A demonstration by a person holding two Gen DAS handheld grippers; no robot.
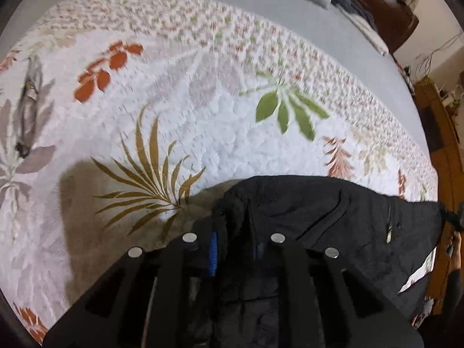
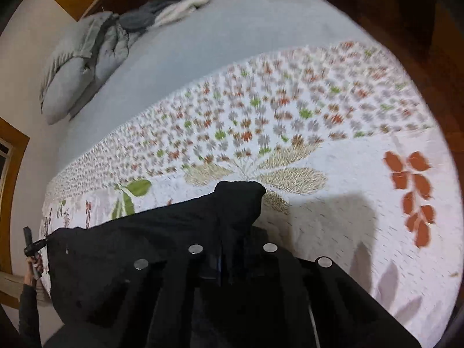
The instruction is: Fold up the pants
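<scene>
Left wrist shows my left gripper point(image 1: 233, 239) pinching the pants point(image 1: 333, 211); right gripper point(image 2: 233, 249) pinches too. Folding looks barely started.

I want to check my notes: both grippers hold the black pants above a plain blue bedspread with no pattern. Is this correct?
Not quite. The bedspread under the black pants is white with printed leaves and flowers, as the left wrist view shows; only the sheet further back is plain grey-blue. The left gripper and right gripper do each clamp the pants.
</scene>
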